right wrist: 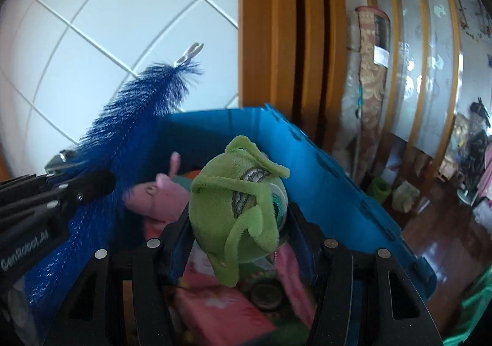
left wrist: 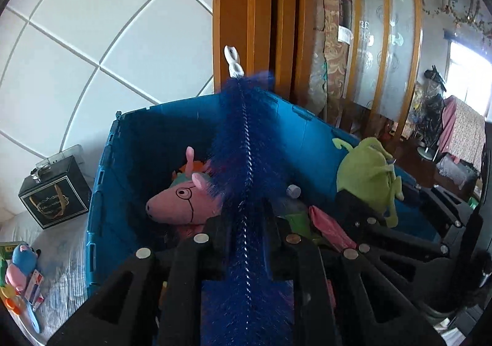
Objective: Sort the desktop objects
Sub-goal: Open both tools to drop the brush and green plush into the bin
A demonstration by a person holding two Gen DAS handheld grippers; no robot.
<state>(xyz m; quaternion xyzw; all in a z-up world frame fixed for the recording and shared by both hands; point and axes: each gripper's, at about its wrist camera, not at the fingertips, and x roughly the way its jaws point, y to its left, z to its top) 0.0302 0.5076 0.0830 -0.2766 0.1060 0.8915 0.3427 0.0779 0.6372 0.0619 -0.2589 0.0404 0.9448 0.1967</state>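
**Q.** What do the fingers hold?

**A.** The left gripper (left wrist: 246, 241) is closed on a blue bottle brush (left wrist: 246, 137), its jaws clamping the twisted-wire stem partway along the bristled length. The brush rises from the jaws, its white loop end (left wrist: 232, 61) topmost. The right gripper (right wrist: 240, 241) is closed on a green plush toy (right wrist: 238, 195), pads pressing its rounded body from both sides; a limp limb dangles below the jaws.

**Q.** Where are these objects relative to the container?

**A.** Both are held above the open blue bin (left wrist: 135, 149). Inside lie a pink pig plush (left wrist: 181, 204), pink cloth (right wrist: 221, 312) and a small round tin (right wrist: 266, 296). Outside, to the left, a black box (left wrist: 53, 192) and small toys (left wrist: 21, 266) rest on a pale surface (left wrist: 61, 250).

**Q.** How will each object likely handle?

**A.** The brush appears light; its bristles yield and give no firm purchase, so the wire core is the sound place to grip. Being long, it may pivot in the jaws. The plush seems light, soft and compressible: it tolerates a hard squeeze, is best taken across the body, and should drop without harm.
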